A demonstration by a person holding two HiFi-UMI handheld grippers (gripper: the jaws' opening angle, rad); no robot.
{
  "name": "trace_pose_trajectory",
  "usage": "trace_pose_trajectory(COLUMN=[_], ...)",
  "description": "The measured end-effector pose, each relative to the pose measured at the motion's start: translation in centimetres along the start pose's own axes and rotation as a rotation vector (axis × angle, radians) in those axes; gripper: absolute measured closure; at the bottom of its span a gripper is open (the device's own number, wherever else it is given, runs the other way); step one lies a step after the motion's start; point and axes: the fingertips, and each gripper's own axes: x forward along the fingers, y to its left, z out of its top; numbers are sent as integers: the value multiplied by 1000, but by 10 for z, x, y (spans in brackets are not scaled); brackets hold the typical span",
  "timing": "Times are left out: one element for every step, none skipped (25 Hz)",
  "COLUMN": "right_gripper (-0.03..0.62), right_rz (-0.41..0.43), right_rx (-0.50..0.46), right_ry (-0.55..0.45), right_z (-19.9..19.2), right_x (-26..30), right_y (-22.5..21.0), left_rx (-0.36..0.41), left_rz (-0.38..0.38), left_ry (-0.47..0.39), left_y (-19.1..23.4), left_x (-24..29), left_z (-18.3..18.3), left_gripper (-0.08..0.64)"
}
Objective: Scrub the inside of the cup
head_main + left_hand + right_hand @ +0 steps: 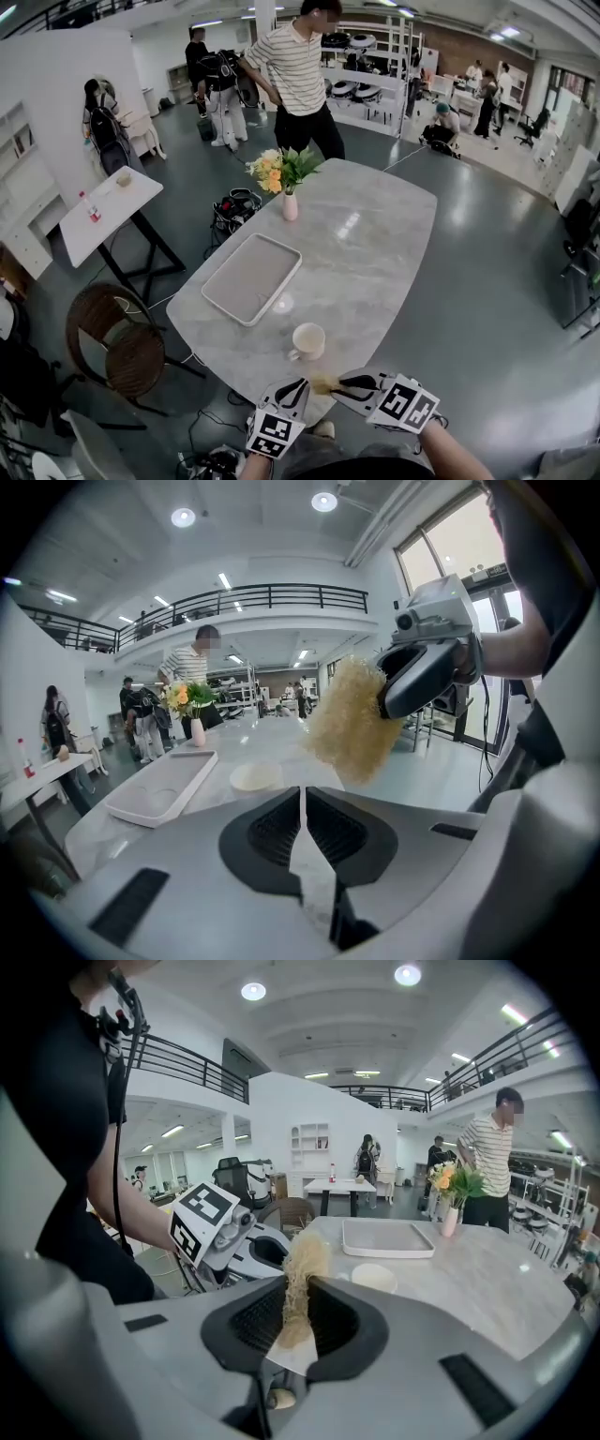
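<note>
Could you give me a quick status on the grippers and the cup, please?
Left gripper shut, empty. Right gripper shut on loofah scrubber. Cup upright on table, untouched. Nothing blocking it.

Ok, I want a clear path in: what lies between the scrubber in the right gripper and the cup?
Nothing. In the head view only bare tabletop separates the scrubber, clamped in the right gripper, from the cup.

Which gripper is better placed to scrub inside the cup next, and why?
Right: the right gripper is shut on the fibrous scrubber, just short of the cup. The left gripper is shut and empty.
</note>
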Motion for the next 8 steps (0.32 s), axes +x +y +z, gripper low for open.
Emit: trace_pose_trajectory(right_gripper=[529,529,529,529,529,529,529,529], right_rz=[6,12,17,21,27,34,41,48], right_rx=[0,0,-2,-4,-6,-7,-8,-7], right_ry=[-9,-16,-20,-21,-21,-21,-21,-22], right_z=[-1,-2,-4,-8,-12,-17,-22,-27], right_x=[-3,-8,-13,-20,-28,-36,-45,-54], right_y=[6,12,18,23,29,36,42,48], left_rx=[-5,-13,-26,-44,-65,-88,-110,-131], left_rz=[9,20,31,43,52,59,64,69], left_ry=[-1,1,2,2,0,-4,-8,-12], left_y=[-5,-10,-16,-24,-33,-42,-53,-63], left_x=[-3,-7,-10,-13,-15,-18,-21,-23], left_z=[0,0,0,1,2,3,5,6], left_gripper=[528,528,528,528,529,529,528,528])
